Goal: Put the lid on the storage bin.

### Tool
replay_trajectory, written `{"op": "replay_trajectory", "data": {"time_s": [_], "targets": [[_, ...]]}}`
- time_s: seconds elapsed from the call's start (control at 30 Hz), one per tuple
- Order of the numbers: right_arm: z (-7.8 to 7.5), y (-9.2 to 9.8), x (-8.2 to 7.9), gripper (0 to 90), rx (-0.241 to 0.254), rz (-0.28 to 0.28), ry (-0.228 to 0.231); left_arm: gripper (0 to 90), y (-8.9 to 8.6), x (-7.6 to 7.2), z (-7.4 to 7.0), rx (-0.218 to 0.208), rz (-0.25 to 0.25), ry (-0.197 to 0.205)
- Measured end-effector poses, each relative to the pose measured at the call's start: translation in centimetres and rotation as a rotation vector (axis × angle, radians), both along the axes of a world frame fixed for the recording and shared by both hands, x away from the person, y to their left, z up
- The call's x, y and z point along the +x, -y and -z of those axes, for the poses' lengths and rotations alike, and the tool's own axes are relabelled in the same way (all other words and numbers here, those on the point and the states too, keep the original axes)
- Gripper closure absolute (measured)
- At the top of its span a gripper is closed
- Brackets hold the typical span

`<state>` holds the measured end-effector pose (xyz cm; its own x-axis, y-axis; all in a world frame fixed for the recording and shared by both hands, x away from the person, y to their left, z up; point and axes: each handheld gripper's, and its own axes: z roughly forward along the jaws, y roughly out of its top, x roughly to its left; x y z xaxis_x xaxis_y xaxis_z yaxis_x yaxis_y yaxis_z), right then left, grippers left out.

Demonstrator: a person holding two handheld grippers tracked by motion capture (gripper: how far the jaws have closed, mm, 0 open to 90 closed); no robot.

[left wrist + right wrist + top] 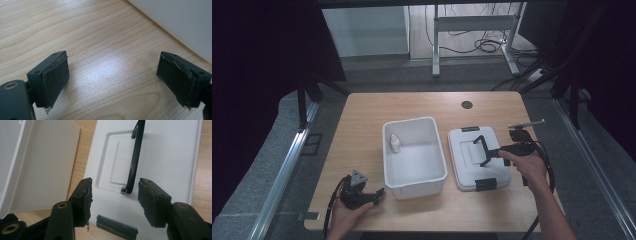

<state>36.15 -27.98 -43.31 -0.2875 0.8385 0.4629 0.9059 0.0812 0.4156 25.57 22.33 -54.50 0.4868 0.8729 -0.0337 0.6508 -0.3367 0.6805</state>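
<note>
Hovering over the white lid (pixel 477 159), the right gripper (pixel 113 195) is held with its jaws spread, the raised black handle (pixel 135 157) just beyond them and not yet pinched. The lid lies flat toward the table's right edge, just beside the open white bin (pixel 414 156) at the middle of the table (pixel 362 107). The left gripper (pixel 112 77) rests near the front left corner, jaws spread over bare wood, holding nothing.

A slip is judged the main risk: the handle is thin and hinged, so a closure off its line could let it fold flat or twist out. If the lid were lifted by one end of the handle, it could tilt and knock the bin's rim. A small bottle (pixel 395 144) stands inside the bin against its left wall and could be toppled by a jolt. Black latches (pixel 485 184) sit at the lid's near and far ends.
</note>
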Motion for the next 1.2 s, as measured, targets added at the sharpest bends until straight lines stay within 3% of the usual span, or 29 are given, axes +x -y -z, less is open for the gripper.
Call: {"op": "replay_trajectory", "data": {"time_s": [0.4, 0.7, 0.93, 1.03, 1.2], "targets": [[-0.1, -0.7, 3.4, 50.9, -0.046, -0.017, -0.078, 10.6, 0.0, 0.0, 0.0, -0.001, -0.001, 0.0], [0.5, -1.1, 4.6, 54.2, -0.06, -0.028, -0.107, 10.6, 0.0, 0.0, 0.0, -0.001, -0.001, 0.0], [1.5, -1.2, 5.9, 56.9, -0.107, -0.036, -0.162, 10.6, 0.0, 0.0, 0.0, -0.001, 0.0, 0.0], [1.6, -1.3, 6.2, 58.1, -0.105, -0.038, -0.172, 10.6, 0.0, 0.0, 0.0, 0.0, -0.001, 0.0], [1.7, -1.8, 7.0, 66.6, -0.095, -0.045, -0.21, 10.6, 0.0, 0.0, 0.0, 0.0, -0.001, 0.0]]}}
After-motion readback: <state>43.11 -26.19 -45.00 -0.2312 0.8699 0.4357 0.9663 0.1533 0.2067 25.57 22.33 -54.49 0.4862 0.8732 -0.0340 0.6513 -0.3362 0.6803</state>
